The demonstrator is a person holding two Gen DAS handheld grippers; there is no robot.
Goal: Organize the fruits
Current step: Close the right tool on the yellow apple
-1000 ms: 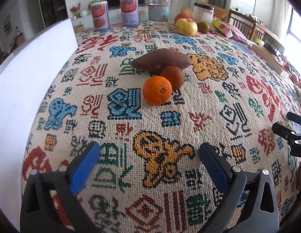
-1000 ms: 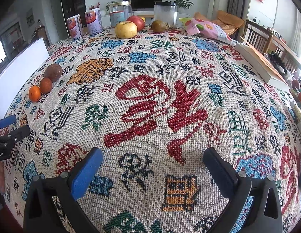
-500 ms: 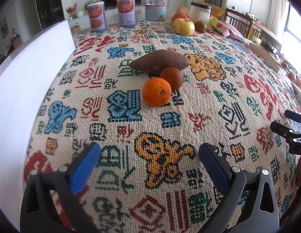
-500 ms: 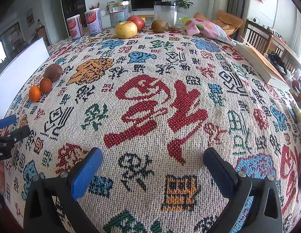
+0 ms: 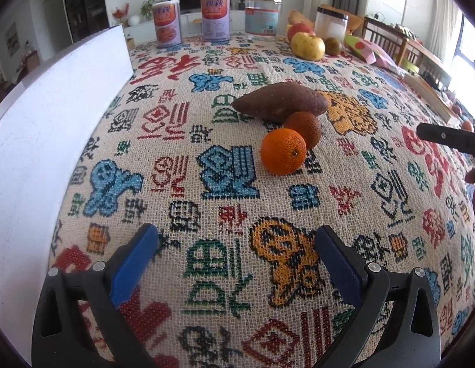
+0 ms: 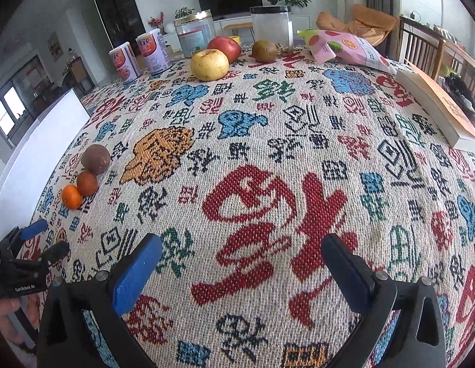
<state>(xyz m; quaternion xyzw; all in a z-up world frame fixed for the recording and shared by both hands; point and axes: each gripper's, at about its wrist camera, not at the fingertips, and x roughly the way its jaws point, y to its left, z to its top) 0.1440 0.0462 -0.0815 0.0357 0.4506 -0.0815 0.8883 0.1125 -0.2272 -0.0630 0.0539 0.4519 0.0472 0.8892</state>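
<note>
**Fruit in two clusters, both of your tools empty**

A woven tablecloth (image 5: 225, 184) patterned with coloured characters covers the table in a living room, with a dark television against the far wall. Ahead of your left gripper (image 5: 237, 263) lies a bright orange (image 5: 283, 151), touching a darker orange (image 5: 303, 128) behind it, which in turn rests against a sweet potato (image 5: 280, 101). A white board (image 5: 50, 128) stands along the left edge of the cloth. Your left tool's blue pads are spread wide with nothing between them, hovering over bare cloth short of the bright orange.

Your right gripper (image 6: 243, 263) is likewise spread wide and empty, over the large red character in the middle of the cloth. From it you see the second cluster at the far end: a yellow apple (image 6: 209, 64) touching a red apple (image 6: 224, 48), with a kiwi (image 6: 264, 51) just beside a clear jar (image 6: 271, 29). Two cans (image 6: 138, 58) and a gold-lidded jar (image 6: 195, 33) stand to the left of them; a snack bag (image 6: 344, 49) and a book (image 6: 436, 104) lie to the right.
</note>
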